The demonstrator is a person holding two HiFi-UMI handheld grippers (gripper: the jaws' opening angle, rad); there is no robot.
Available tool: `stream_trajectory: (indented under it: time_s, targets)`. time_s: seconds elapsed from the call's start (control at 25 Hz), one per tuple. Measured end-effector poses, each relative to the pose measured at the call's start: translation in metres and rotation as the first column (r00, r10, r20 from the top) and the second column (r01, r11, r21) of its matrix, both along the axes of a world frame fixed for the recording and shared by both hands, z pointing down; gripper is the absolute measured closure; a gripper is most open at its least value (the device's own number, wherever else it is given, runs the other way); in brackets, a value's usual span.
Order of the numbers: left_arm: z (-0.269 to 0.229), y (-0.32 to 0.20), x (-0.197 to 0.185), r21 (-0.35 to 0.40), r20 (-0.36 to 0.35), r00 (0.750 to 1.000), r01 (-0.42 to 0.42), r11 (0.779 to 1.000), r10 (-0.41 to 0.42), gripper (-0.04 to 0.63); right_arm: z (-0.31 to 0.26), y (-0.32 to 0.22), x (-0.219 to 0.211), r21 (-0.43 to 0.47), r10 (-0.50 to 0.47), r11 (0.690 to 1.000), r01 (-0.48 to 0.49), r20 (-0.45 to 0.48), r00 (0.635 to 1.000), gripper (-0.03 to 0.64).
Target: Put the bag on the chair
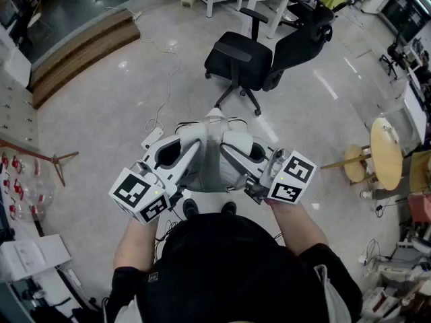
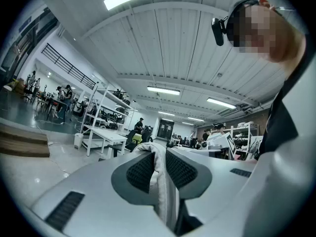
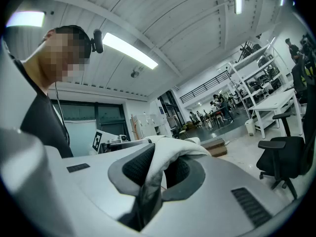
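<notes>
Jaws of left gripper and right gripper clenched on pale bag (fabric pinched), chair beyond

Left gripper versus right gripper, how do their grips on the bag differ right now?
The left gripper pinches the bag as a thin, flat fold between its pads; the right gripper grips a thicker bunch that spills over one jaw. In the head view, the left gripper holds the bag's left side, the right gripper its right. Both are shut on the bag, short of the chair.
</notes>
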State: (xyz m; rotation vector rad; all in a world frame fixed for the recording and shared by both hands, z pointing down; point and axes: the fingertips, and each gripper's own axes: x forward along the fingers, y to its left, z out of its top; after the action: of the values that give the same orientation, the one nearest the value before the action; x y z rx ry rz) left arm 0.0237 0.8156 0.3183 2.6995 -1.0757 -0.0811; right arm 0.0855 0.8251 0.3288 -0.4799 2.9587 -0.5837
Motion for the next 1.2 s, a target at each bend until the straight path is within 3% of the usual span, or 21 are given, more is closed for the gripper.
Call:
stream_trajectory:
  time_s: [0.4,0.72,1.2]
  targets:
    - [-0.003,-0.009,-0.004,0.001,0.002,1.000,0.031,1.000,-0.031,0.514,-0.001,-0.006,-0.007,0.009,0.011,1.000,-0.011,0.003,1.000,0.555]
    - [0.019,-0.004,-0.025,-0.070,-0.047,0.999,0.017,0.997,-0.020,0.515,0.015,-0.003,-0.017,-0.117,0.021,0.993,-0.011,0.082,0.996,0.554]
    - [0.027,-0.004,-0.092,-0.056,-0.029,1.000,0.003,0.998,-0.005,0.515,0.025,-0.001,-0.083,-0.118,0.016,0.993,-0.009,0.054,0.998,0.554]
